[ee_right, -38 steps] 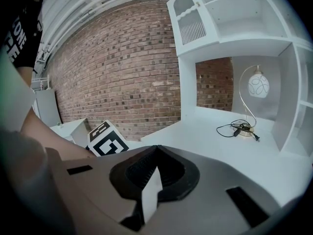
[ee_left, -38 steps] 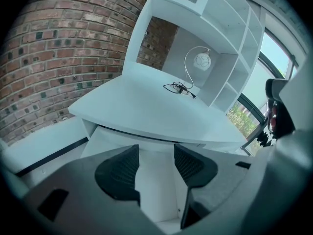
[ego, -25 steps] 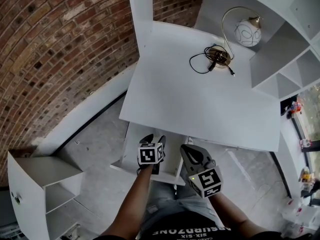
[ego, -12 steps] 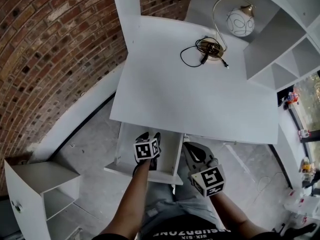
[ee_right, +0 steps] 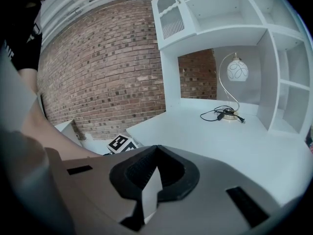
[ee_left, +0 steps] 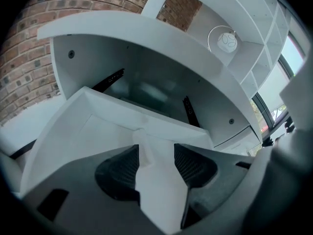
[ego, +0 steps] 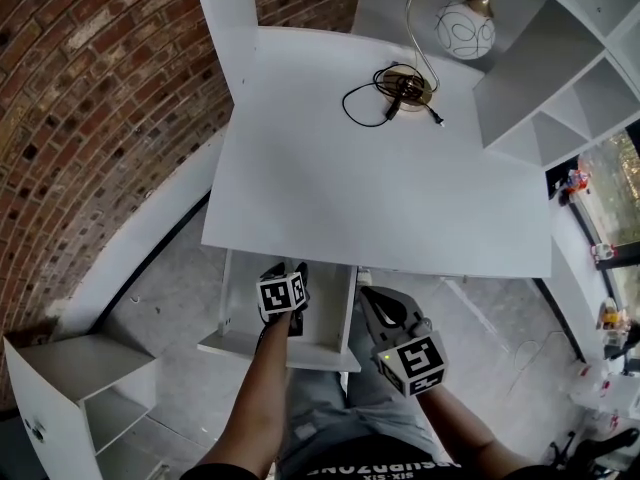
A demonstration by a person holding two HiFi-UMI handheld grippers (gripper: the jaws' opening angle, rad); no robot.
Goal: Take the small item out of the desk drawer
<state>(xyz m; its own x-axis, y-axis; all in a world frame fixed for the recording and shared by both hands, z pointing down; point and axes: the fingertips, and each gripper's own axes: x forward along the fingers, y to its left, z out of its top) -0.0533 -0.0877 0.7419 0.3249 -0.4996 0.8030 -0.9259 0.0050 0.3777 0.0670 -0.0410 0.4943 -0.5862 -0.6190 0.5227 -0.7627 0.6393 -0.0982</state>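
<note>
The white desk (ego: 380, 188) has its drawer (ego: 238, 313) pulled out under the front edge. In the head view my left gripper (ego: 285, 270) reaches down into the drawer. In the left gripper view its jaws (ee_left: 155, 148) stand a little apart, with a small white item (ee_left: 154, 180) filling the gap between them. The drawer's white floor and back wall (ee_left: 88, 126) lie just beyond. My right gripper (ego: 373, 300) hangs to the right of the drawer, in front of the desk edge. Its jaws (ee_right: 156, 150) meet at the tips with nothing in them.
A globe lamp (ego: 463, 30) and a black cable (ego: 385, 93) sit at the desk's back. White shelving (ego: 560, 78) rises on the right. A low white cabinet (ego: 70, 368) stands on the floor to the left, by the brick wall (ego: 90, 98).
The head view has swung, so the desk and lamp sit higher and further left. Both grippers hold nearly the same places relative to the drawer.
</note>
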